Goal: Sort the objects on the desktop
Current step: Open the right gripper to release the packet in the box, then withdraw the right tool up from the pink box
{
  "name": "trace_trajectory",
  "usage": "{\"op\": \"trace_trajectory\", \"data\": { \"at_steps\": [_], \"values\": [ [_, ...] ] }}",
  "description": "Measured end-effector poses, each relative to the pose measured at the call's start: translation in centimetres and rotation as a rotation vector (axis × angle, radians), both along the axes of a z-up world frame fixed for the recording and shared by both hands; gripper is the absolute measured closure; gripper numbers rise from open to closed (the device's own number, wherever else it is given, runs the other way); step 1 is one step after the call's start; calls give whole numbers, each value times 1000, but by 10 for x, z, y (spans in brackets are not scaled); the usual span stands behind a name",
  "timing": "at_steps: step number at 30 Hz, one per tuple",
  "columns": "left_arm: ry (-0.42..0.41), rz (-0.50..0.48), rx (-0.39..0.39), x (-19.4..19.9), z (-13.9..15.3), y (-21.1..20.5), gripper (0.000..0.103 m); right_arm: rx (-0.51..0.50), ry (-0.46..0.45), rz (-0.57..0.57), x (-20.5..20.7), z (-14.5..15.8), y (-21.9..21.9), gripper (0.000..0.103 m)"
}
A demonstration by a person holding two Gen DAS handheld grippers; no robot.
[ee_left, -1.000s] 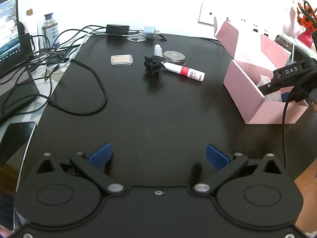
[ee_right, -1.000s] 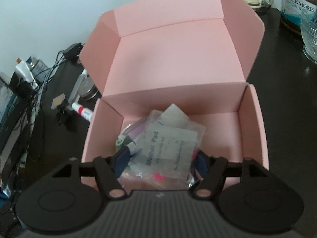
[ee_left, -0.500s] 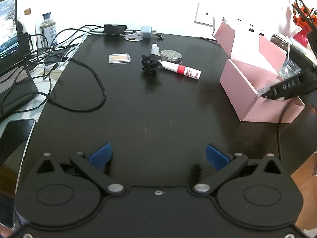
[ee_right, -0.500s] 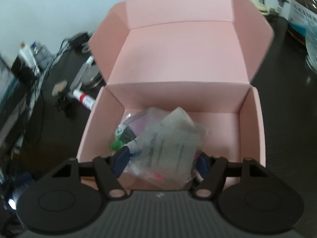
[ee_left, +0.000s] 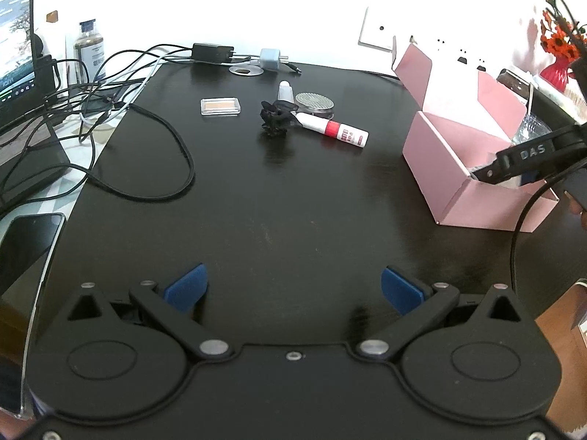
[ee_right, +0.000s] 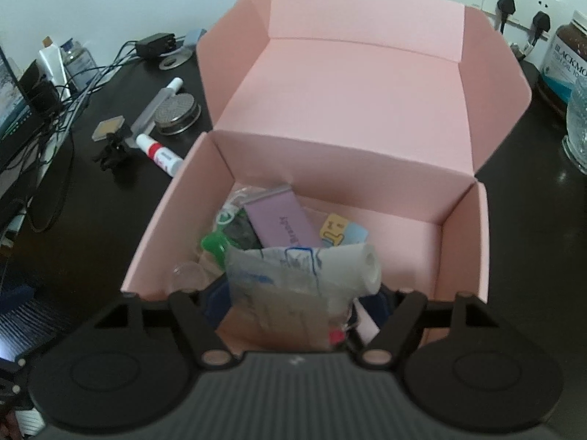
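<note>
Only our right wrist view looks into the pink box (ee_right: 367, 117): a clear packet (ee_right: 282, 286) sits low between our right gripper's (ee_right: 293, 300) opening jaws, over the other contents. Our left gripper (ee_left: 293, 286) hangs wide open and empty; a tube (ee_left: 332, 129) lies far ahead.

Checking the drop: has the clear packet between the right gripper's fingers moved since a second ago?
Yes. The clear packet has slumped lower toward the near wall of the pink box, exposing the purple pouch, as the right gripper opens.
</note>
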State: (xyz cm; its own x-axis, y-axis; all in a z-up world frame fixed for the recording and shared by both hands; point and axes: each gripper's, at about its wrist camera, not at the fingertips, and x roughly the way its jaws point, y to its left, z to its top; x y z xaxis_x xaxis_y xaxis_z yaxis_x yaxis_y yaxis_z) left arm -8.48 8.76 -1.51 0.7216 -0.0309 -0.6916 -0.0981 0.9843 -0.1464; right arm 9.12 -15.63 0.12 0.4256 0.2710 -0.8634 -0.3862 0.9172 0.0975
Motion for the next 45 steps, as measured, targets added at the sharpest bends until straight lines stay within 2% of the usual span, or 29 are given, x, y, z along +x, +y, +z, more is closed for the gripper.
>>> {"op": "trace_trajectory", "data": {
  "at_steps": [1, 3, 7, 10, 13, 24, 34, 38, 45],
  "values": [
    [-1, 4, -3, 0, 0, 0, 0, 1, -13, -2, -1, 2, 0, 25],
    [-4, 12, -10, 1, 0, 0, 0, -2, -58, -3, -5, 8, 2, 14],
    [-6, 27, -29, 3, 1, 0, 0, 10, -126, 8, -13, 21, 0, 11],
    [-6, 34, -38, 4, 1, -1, 0, 43, -168, -10, -17, 31, -5, 4],
    [0, 30, -33, 5, 2, -3, 0, 88, -180, -19, -19, 37, -10, 1],
    [36, 63, 0, 21, 3, -8, 0, 233, -192, -35, -23, 46, -23, 1],
    [59, 83, 16, 50, 8, -17, 0, 350, -159, -113, -35, 42, -67, 1],
    [53, 97, 17, 66, 11, -19, 0, 377, -156, -145, -35, 41, -80, 1],
    [45, 134, 25, 88, 15, -20, 0, 391, -152, -118, -30, 44, -84, 1]
  ]
}}
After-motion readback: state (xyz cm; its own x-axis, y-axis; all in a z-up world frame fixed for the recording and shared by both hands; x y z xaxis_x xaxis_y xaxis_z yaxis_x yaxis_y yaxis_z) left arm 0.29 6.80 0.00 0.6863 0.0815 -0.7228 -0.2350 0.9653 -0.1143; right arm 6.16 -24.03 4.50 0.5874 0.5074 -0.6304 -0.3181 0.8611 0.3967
